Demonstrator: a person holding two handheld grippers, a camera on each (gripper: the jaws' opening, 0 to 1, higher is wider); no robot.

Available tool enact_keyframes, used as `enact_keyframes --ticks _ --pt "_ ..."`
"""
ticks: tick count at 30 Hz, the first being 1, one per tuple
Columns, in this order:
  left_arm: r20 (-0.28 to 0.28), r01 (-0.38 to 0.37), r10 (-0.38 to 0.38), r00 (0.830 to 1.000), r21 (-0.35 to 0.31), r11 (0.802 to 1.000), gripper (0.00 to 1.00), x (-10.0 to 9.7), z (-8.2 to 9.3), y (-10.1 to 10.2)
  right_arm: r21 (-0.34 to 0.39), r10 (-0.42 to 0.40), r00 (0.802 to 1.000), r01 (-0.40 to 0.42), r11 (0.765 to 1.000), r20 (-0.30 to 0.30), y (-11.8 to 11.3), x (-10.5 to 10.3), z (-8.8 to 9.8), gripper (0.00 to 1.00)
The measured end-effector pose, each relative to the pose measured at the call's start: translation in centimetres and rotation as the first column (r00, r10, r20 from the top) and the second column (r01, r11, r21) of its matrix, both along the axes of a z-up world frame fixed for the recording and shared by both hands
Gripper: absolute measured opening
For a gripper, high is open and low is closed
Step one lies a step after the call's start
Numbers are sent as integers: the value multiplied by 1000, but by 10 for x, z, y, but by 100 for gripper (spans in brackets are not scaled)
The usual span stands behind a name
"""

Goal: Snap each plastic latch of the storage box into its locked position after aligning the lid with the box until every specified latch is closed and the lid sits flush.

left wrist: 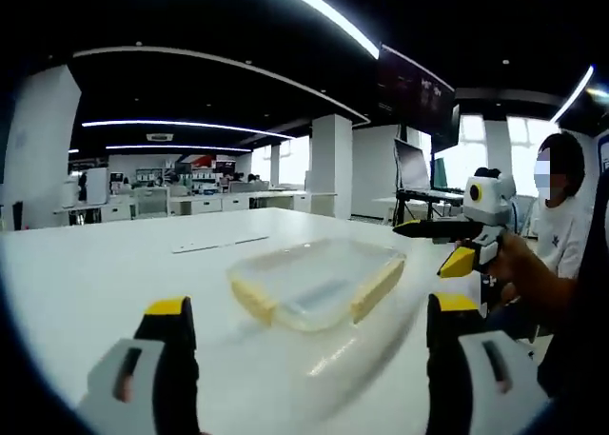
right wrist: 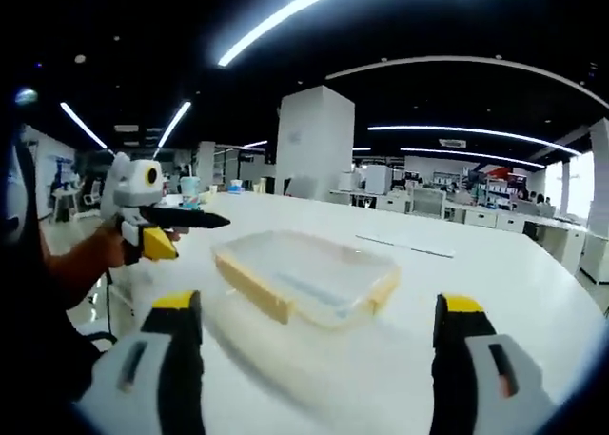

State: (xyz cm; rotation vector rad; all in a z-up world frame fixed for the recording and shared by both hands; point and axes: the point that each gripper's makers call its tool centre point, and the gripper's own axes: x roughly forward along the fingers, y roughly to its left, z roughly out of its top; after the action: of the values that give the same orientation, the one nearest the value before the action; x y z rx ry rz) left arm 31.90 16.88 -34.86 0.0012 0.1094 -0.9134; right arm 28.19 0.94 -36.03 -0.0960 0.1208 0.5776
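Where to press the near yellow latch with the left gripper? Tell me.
Judging from the left gripper view: take the yellow latch on the storage box along its long outer face, coming from the left gripper side, low and level. It runs flat along the box edge.

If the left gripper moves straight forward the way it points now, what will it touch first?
Probably the storage box on the white table: it lies directly ahead, between the open jaws of the left gripper. Depth is unclear.
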Motion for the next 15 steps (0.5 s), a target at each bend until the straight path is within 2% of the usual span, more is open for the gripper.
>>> enact_keyframes --ticks 3,10,15 --pt "0 -1 1 1000 15 1000 100 -3 0 1 6 -6 1000 6 1000 0 1 -2 -2 100" --pt "1 -18 18 1000 5 1000 100 -17 4 4 16 -48 999 48 999 15 -6 -13 2 100" --pt "9 -31 31 999 -4 1000 96 -25 8 12 13 -55 998 55 998 27 -7 -27 5 88"
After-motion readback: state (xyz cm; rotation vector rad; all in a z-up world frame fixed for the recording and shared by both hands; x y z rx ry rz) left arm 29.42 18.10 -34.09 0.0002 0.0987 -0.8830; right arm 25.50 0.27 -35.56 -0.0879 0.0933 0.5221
